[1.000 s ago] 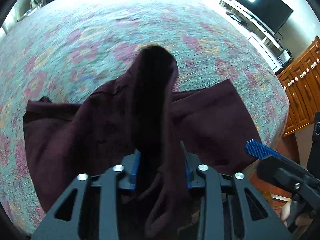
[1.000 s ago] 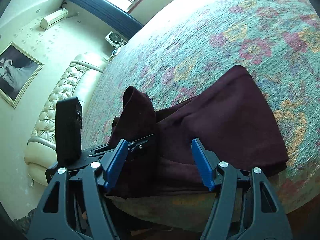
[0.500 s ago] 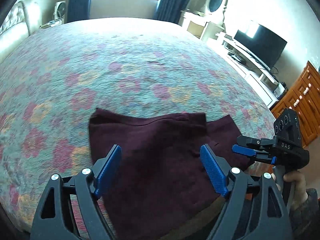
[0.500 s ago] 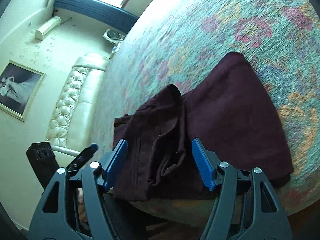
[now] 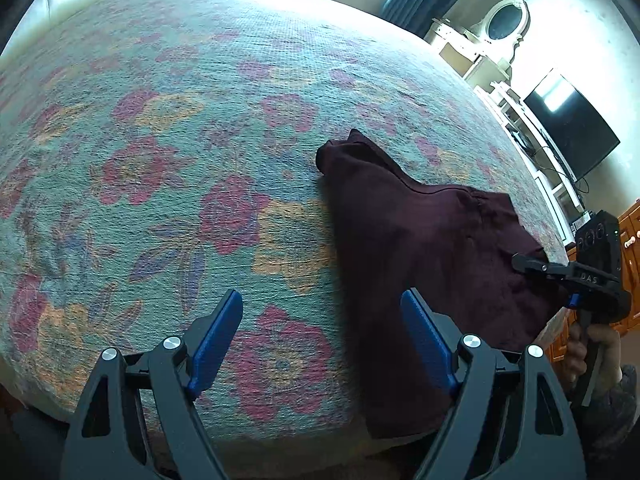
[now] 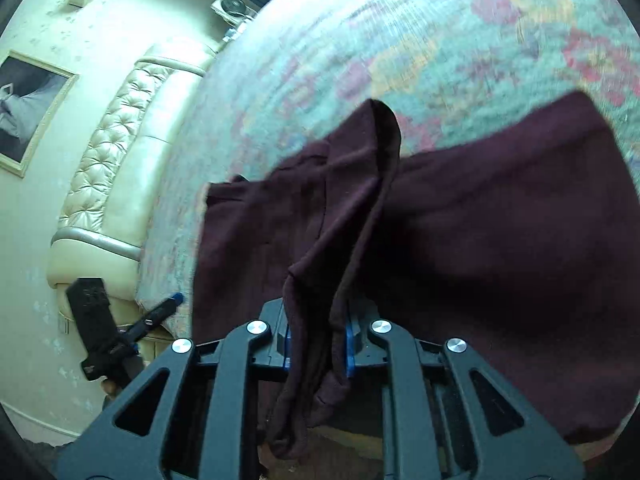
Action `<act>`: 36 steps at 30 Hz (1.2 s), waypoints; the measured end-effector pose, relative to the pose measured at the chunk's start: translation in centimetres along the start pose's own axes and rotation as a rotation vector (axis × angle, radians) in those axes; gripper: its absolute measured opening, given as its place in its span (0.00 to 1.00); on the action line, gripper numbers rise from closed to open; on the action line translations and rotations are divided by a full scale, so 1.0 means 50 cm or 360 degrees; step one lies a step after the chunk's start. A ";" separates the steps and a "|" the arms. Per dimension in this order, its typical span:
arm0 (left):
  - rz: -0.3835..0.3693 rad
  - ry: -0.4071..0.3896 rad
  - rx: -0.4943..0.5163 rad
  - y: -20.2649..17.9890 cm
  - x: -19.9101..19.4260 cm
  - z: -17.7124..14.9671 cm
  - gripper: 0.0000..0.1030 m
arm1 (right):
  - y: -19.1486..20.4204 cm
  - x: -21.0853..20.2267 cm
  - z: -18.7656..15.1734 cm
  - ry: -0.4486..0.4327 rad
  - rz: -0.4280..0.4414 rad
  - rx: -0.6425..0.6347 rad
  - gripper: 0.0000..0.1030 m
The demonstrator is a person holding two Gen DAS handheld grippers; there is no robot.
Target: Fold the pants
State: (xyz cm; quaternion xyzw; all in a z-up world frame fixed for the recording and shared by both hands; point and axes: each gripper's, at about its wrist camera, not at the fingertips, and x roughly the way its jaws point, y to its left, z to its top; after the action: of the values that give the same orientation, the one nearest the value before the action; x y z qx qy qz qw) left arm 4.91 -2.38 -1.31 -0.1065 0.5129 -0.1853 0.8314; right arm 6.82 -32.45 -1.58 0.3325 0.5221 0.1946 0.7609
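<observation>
So we've got the pants (image 5: 420,240) partly folded; right gripper (image 6: 318,344) just clamped a fold near the edge, left gripper (image 5: 320,336) hangs wide and empty, more folding left.

Pants (image 5: 420,240) on bed (image 5: 160,160), near its front-right edge.

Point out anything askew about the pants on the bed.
The maroon pants lie bunched near the bed's edge, not flat. One fold pokes up in a peak, and the right tongs have just closed on a gathered ridge. The left tongs are open over bare bedspread.
</observation>
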 end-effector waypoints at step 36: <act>-0.0466 0.0276 -0.0180 -0.047 0.131 -0.015 0.84 | -0.308 -0.143 -0.030 -0.0106 0.0182 0.0419 0.59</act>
State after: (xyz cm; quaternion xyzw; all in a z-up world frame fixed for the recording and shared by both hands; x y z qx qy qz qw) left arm 6.42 -7.23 -6.11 -0.2101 0.5712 -0.2838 0.7409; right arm 1.92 -47.44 -8.09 0.4649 0.4978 0.1564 0.7153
